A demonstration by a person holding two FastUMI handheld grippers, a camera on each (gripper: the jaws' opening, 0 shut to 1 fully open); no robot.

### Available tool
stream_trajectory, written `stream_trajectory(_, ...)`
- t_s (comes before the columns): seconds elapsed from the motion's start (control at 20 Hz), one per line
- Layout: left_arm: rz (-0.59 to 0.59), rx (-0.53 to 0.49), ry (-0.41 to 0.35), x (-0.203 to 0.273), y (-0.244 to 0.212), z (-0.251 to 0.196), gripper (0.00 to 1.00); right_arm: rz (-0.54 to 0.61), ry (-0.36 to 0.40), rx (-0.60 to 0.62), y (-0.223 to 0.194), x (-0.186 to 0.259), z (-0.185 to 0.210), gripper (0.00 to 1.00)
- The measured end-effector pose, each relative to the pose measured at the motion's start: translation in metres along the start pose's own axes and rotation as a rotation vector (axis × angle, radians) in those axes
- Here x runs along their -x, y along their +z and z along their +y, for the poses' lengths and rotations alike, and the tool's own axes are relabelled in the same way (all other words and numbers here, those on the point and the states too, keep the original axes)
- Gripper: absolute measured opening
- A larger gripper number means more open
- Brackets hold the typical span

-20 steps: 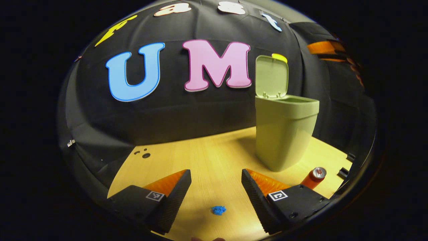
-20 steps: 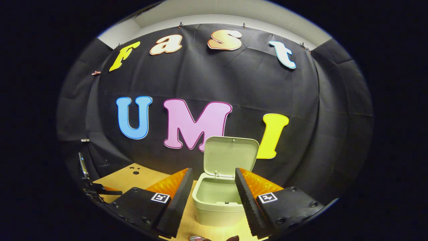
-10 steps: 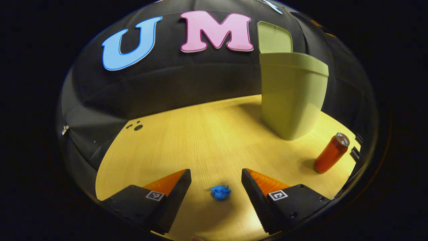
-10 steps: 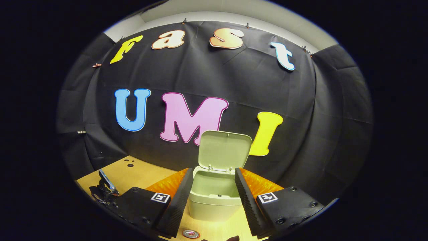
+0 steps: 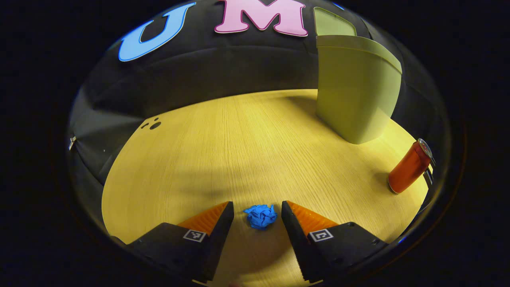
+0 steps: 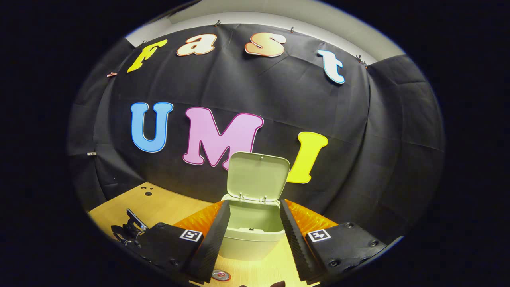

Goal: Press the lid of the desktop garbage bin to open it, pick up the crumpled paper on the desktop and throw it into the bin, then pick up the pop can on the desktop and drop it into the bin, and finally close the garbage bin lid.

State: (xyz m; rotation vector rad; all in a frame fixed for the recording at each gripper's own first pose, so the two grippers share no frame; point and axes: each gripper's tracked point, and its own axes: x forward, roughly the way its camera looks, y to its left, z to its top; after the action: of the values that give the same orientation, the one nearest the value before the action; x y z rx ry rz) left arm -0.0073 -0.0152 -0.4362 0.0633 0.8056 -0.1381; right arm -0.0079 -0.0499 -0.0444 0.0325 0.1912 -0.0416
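Note:
A small blue crumpled paper (image 5: 260, 216) lies on the wooden desktop (image 5: 239, 151), between the tips of my open left gripper (image 5: 257, 211), with a gap on each side. The pale green bin (image 5: 356, 85) stands at the back right with its lid (image 6: 257, 175) raised upright. An orange-red pop can (image 5: 409, 167) stands at the right, in front of the bin. My right gripper (image 6: 255, 207) hangs open above the desk, facing the open bin (image 6: 251, 229); the pop can's top (image 6: 220, 275) lies just below it. The left gripper's body (image 6: 131, 229) is low on the left.
A few small dark holes (image 5: 152, 124) mark the desktop near its far left corner. The black cloth wall closes off the back and sides. A dark fitting (image 5: 428, 175) sits at the desk's right edge behind the can.
My left gripper came down and forward so the blue paper now lies between its fingertips, and its fingers have drawn slightly closer together. The right gripper pulled back a little from the bin.

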Motion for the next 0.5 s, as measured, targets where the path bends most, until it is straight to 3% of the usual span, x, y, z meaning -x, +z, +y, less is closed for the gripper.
stream_trajectory(0.25, 0.033, 0.031, -0.026, -0.0065, -0.0065, -0.0066, 0.64, -0.008, -0.009, 0.010, 0.0009, 0.0024, -0.0046, 0.80)
stream_trajectory(0.3, 0.035, 0.034, -0.024, -0.0050, -0.0068, -0.0074, 0.57, -0.010, -0.008, 0.011, 0.0016, 0.0027, -0.0045, 0.80)
stream_trajectory(0.35, 0.035, 0.035, -0.025, -0.0049, -0.0056, -0.0076, 0.58, -0.011, -0.005, 0.009, 0.0012, 0.0031, -0.0033, 0.80)
stream_trajectory(0.4, 0.038, 0.031, -0.027, -0.0055, -0.0052, -0.0075, 0.51, -0.011, -0.001, 0.003, 0.0014, 0.0027, -0.0020, 0.80)
stream_trajectory(0.5, 0.042, 0.005, -0.047, -0.0085, -0.0051, -0.0096, 0.54, -0.007, 0.008, -0.012, -0.0001, 0.0026, 0.0011, 0.80)
